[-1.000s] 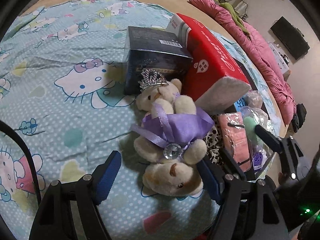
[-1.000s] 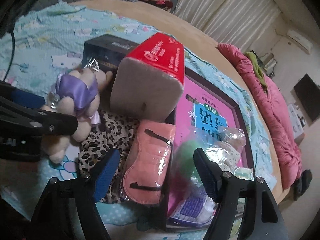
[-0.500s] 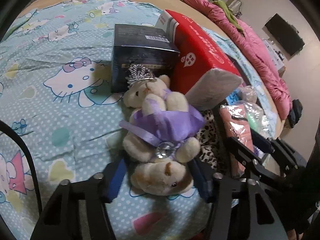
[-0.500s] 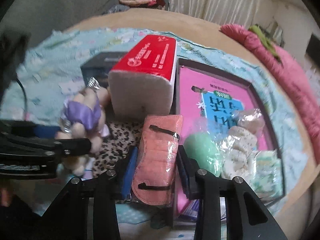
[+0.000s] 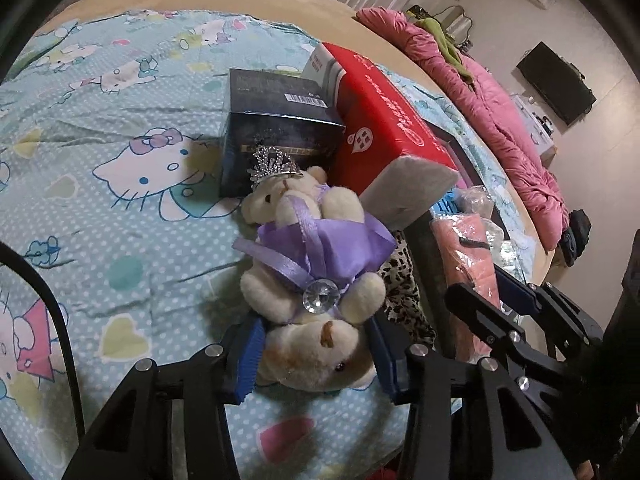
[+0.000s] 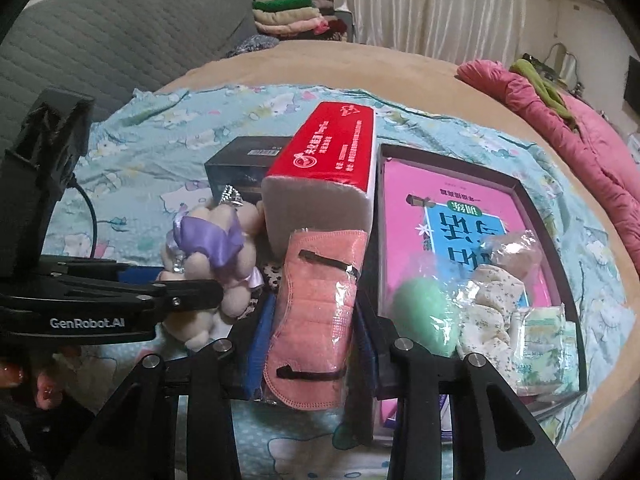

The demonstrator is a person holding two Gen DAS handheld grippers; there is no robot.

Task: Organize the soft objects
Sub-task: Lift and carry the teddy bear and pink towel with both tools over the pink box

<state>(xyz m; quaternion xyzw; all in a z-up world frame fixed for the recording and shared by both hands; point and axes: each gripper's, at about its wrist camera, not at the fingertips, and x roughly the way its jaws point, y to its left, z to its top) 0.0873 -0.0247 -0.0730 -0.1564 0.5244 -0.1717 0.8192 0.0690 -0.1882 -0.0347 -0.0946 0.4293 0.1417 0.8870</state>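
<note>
Both jaws have narrowed since a second ago: left gripper (image 5: 316, 354) is closing, blue pads against the plush bear's (image 5: 314, 264) head on the bedsheet (image 5: 120, 208); right gripper (image 6: 310, 350) clamps the pink mask pack (image 6: 316, 304). Behind stands the red tissue pack (image 6: 328, 168).

Left gripper (image 5: 316, 354) jaws closing; right gripper (image 6: 310, 344) clamped, angled downward.

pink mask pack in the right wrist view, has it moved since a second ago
Yes. The pink mask pack, clamped in the right hand-held gripper, has come up off the leopard cloth, and its top edge now overlaps the front of the red tissue pack.
</note>
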